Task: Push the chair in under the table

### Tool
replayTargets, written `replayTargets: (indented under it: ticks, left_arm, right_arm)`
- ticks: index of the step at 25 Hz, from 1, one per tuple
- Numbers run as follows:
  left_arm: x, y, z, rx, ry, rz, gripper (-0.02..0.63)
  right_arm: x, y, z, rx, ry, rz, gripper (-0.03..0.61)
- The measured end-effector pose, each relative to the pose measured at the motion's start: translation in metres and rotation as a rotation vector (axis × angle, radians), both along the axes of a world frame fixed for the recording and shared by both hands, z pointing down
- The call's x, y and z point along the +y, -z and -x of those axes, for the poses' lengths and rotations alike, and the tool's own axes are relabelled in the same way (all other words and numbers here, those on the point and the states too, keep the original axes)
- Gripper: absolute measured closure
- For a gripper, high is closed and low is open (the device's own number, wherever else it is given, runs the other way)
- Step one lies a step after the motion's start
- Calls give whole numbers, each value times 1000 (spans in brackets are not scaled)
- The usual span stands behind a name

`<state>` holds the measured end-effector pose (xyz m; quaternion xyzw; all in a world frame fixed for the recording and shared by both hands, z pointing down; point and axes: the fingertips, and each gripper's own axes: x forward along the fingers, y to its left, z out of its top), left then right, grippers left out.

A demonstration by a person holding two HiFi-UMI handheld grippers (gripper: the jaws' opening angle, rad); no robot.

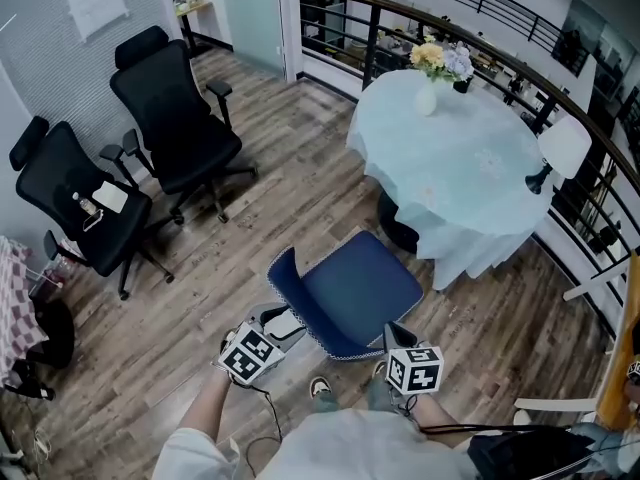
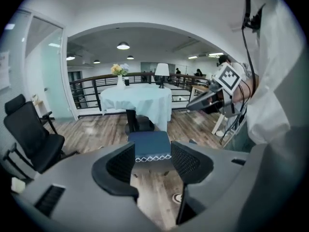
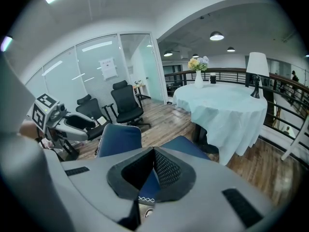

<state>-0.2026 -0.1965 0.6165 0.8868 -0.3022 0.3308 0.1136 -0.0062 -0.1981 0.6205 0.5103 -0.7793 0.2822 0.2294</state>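
A blue chair with a white zigzag trim stands on the wood floor just short of the round table, which is draped in a pale cloth. Its backrest is on the left in the head view. My left gripper hangs by the backrest's near end, jaws open and empty; in the left gripper view the chair shows in the gap of the left gripper. My right gripper sits at the seat's near right corner. Its jaws are shut, with nothing between them.
Two black office chairs stand at the left by a glass wall. A dark railing curves behind the table. On the table are a vase of flowers and a white lamp. My shoes are just behind the chair.
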Motion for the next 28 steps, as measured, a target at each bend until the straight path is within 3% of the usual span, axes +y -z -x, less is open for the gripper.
replayTargets:
  ticks: [5,8,10,13,15,22,28]
  left_arm:
    - [-4,-21,6,-282,-185,-145,387]
    - [-6,-36,-4,-367,-296,-174,387]
    - [-6,-41,-7,-358,-320,-143,388]
    - [-8,-44,-4,-270,-274,-51,388]
    - [-8,-45,-4,-227,-254,-35,390]
    - [-9,-45,-6,-237,-284,-2,390]
    - [-11,-42,-14,-216,-252,-16,388]
  right_arm:
    - [4,-1,-1,15,-1,16,561]
    - [7,-2,-6,23,-14,31,561]
    - [7,-1,-8,24,-23,34,561]
    - [6,-2,-11,24,-31,34,561]
    - [5,-4,-14,22,-37,42,561]
    - [5,-12,-15,-2,-45,61,561]
    - [-3,-12,-14,-19,-60,56,561]
